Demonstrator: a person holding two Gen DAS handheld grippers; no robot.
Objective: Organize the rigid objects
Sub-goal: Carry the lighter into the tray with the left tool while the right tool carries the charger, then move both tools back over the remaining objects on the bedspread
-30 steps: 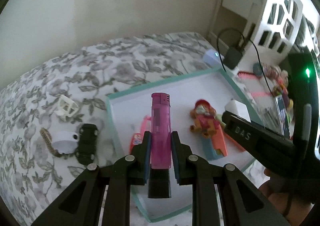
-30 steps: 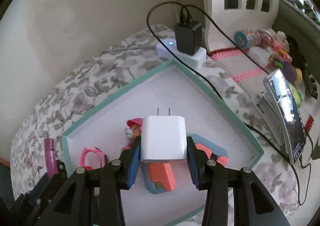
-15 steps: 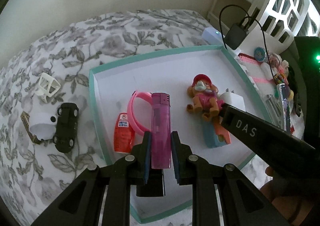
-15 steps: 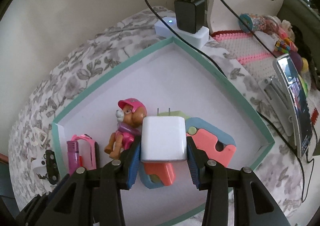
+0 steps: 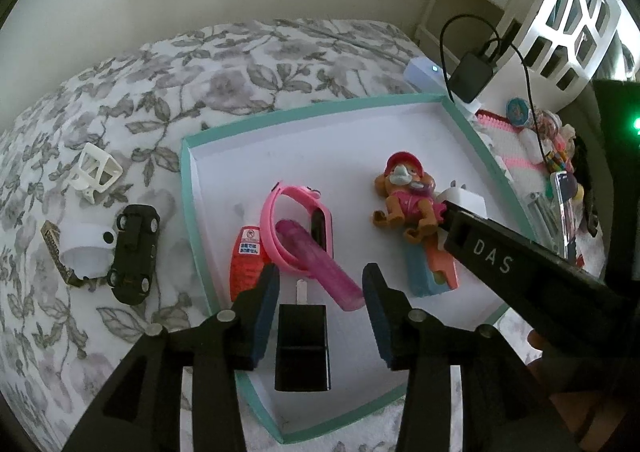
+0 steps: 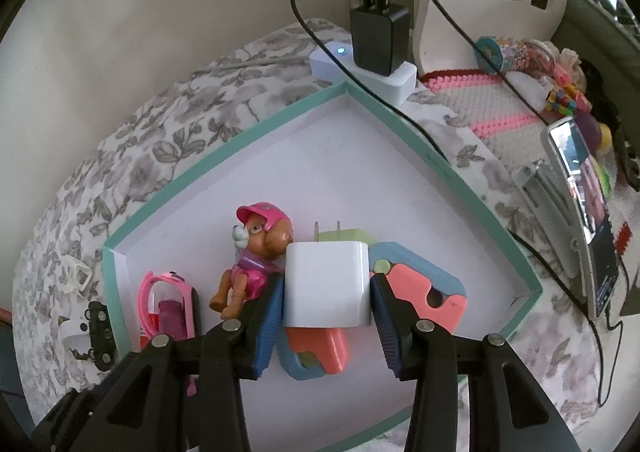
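Left wrist: left tool (image 5: 320, 288) spread, just opened; translucent pink lighter (image 5: 320, 264) lying slanted across pink band (image 5: 276, 228).

In the teal-rimmed white cardboard tray (image 5: 188, 188), the magenta plastic lighter (image 5: 320, 266) lies across the pink rubber wristband (image 5: 280, 236); the brown pup figurine (image 5: 404, 200) lies at three o'clock, the black toy car (image 5: 134, 252) outside at nine.

Both claws point steeply downward. The left claw (image 5: 320, 292) has just been opening: its blue-padded fingers (image 5: 267, 306) stand apart with nothing pressed between them. The right claw (image 6: 326, 292) has its pads (image 6: 269, 316) clamped against the two sides of a white plug (image 6: 326, 282), which it holds upright with its prongs pointing away.
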